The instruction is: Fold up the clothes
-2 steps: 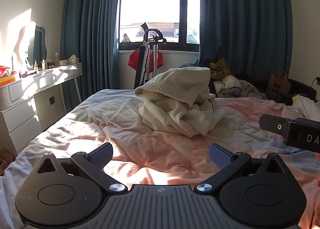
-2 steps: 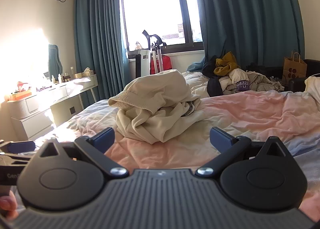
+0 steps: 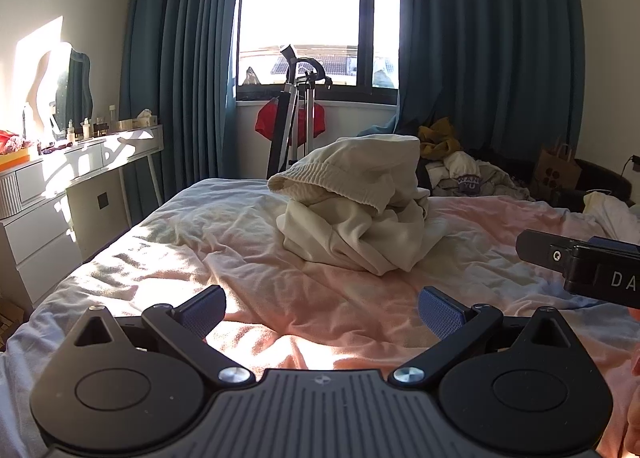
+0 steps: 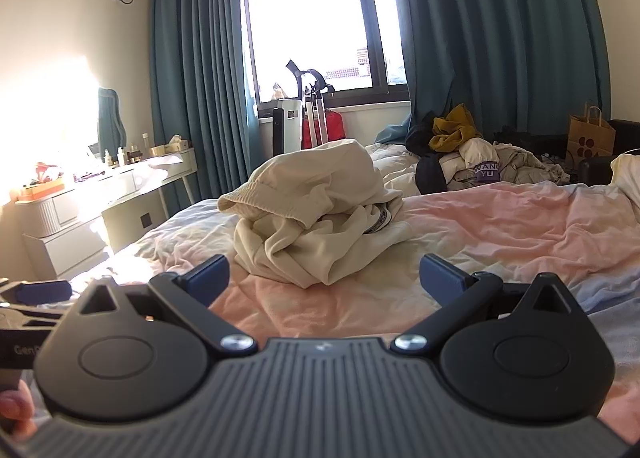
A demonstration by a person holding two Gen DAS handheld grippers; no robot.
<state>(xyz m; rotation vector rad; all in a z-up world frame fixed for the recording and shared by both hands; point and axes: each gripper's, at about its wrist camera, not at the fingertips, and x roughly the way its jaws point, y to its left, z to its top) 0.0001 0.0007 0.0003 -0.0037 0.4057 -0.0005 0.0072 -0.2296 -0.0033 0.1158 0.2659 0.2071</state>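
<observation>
A crumpled cream garment (image 3: 356,202) with a ribbed waistband lies heaped in the middle of the bed (image 3: 240,266); it also shows in the right wrist view (image 4: 320,214). My left gripper (image 3: 322,308) is open and empty, held low over the sheet in front of the heap. My right gripper (image 4: 324,278) is open and empty, also short of the heap. The right gripper's body shows at the right edge of the left wrist view (image 3: 580,264). Part of the left gripper shows at the left edge of the right wrist view (image 4: 36,294).
A pile of mixed clothes (image 4: 476,162) lies at the far right of the bed. A white dresser (image 3: 60,186) with bottles stands at the left. A paper bag (image 4: 590,138), a tripod (image 3: 298,114) and blue curtains are by the window.
</observation>
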